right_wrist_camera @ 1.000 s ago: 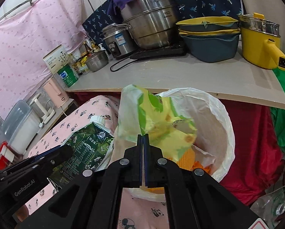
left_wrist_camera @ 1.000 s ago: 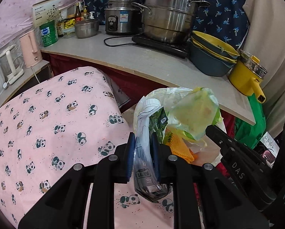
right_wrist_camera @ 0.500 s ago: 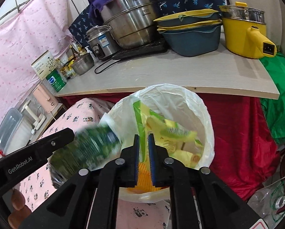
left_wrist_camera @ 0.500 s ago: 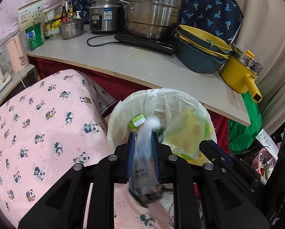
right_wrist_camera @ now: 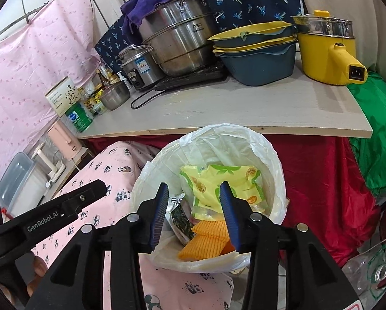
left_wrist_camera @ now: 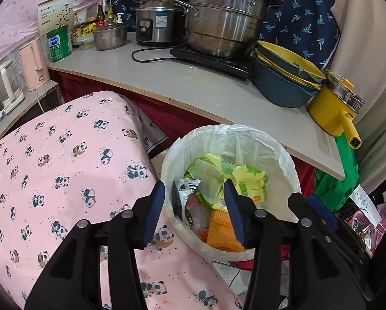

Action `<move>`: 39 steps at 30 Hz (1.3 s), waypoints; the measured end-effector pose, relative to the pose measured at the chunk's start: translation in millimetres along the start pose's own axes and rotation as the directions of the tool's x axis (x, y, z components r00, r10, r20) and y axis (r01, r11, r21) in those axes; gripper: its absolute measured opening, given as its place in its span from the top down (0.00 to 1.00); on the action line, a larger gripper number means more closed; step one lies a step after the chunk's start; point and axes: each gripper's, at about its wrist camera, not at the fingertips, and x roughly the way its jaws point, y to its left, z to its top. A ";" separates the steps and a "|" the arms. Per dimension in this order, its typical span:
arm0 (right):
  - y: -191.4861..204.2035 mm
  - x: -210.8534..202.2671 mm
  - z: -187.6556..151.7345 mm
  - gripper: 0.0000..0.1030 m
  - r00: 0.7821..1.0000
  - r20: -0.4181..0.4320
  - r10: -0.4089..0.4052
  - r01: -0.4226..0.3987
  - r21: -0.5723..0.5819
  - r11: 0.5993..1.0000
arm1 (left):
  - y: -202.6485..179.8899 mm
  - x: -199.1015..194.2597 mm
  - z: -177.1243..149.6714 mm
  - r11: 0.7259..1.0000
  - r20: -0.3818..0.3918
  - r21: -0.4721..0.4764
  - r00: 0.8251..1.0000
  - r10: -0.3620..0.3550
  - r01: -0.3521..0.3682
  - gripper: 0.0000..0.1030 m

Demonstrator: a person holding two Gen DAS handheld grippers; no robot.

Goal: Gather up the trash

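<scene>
Wrappers (left_wrist_camera: 226,178) lie inside the lined bin (left_wrist_camera: 291,165), just beyond me — both my grippers, left (left_wrist_camera: 194,210) and right (right_wrist_camera: 194,213), gape empty. Risk: a low finger snags the liner, tipping it.

The left gripper (left_wrist_camera: 194,196) is held with its jaws spread wide and nothing between them, above the near rim of a trash bin (left_wrist_camera: 283,155) lined with a white plastic bag. Inside the bin, yellow-green wrappers (left_wrist_camera: 247,180), a dark pouch (left_wrist_camera: 184,193) and an orange ribbed piece (left_wrist_camera: 220,230) are seen piled together. The right gripper (left_wrist_camera: 311,206) is seen at the right, just beside the bin. A pink panda-print cloth (left_wrist_camera: 64,160) is spread to the left. On the far shelf (left_wrist_camera: 193,87), a steel steamer pot (left_wrist_camera: 226,23), a rice cooker (left_wrist_camera: 157,25), stacked basins (left_wrist_camera: 283,77) and a yellow pot (left_wrist_camera: 332,108) are set.
</scene>
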 end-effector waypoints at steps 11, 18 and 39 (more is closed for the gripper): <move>17.3 -7.9 -3.4 0.50 1.000 -0.001 -0.002 0.002 -0.053 0.999 | 16.5 -10.4 -8.2 0.999 0.007 -0.020 0.999 0.036 -0.035 0.53; 28.7 -18.0 -8.8 0.40 1.000 0.003 -0.023 0.023 -0.102 0.995 | 27.3 -20.5 -15.1 0.997 0.017 -0.039 0.998 0.067 -0.066 0.45; 50.5 -52.4 -39.8 0.19 0.994 -0.024 -0.102 0.093 -0.246 0.965 | 51.3 -50.1 -61.7 0.987 0.009 -0.057 0.988 0.154 -0.153 0.28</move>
